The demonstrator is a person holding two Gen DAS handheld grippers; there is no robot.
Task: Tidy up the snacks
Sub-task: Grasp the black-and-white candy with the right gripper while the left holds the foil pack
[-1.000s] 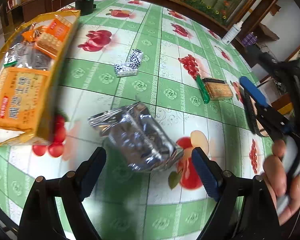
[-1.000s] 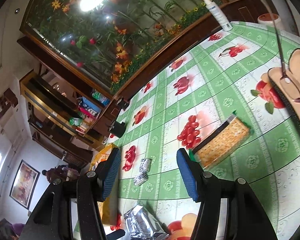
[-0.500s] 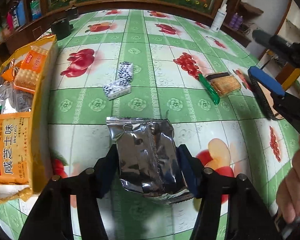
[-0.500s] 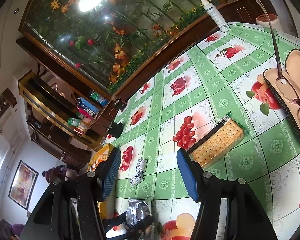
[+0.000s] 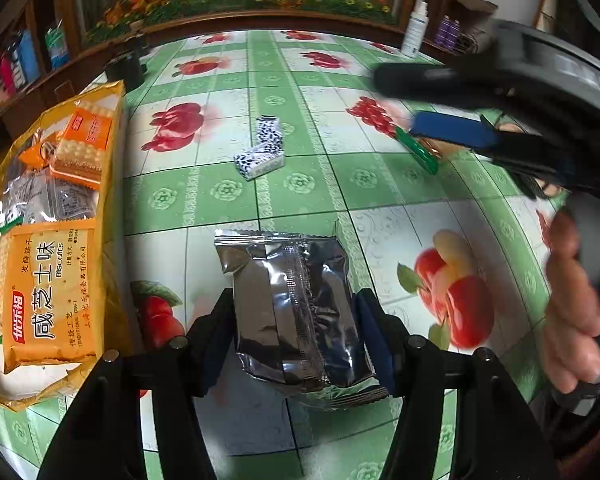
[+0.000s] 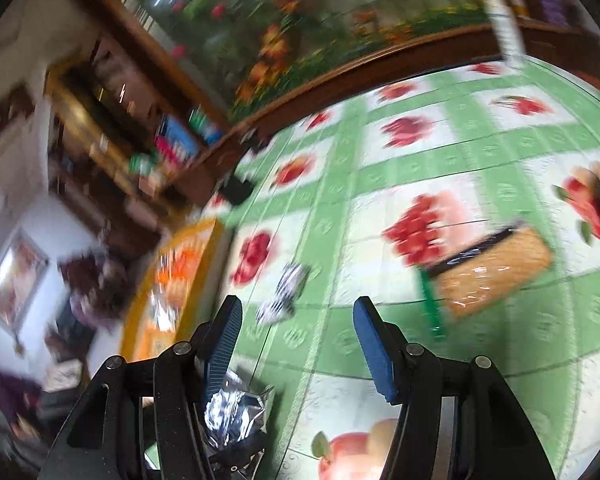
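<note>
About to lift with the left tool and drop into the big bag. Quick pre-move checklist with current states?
1. Left tool closed on the silver foil snack packet: ok, both pads press its sides.
2. Grip centred on the packet: cannot tell; its near end sticks out past the pads.
3. Packet off the green fruit-print tablecloth: cannot tell.
4. Large yellow biscuit bag open to receive: cannot tell; its mouth is not clearly visible.
5. Right tool empty: ok, jaws open with nothing between.
6. Black-and-white patterned small packets out of the path: ok, they lie farther back on the cloth.
</note>
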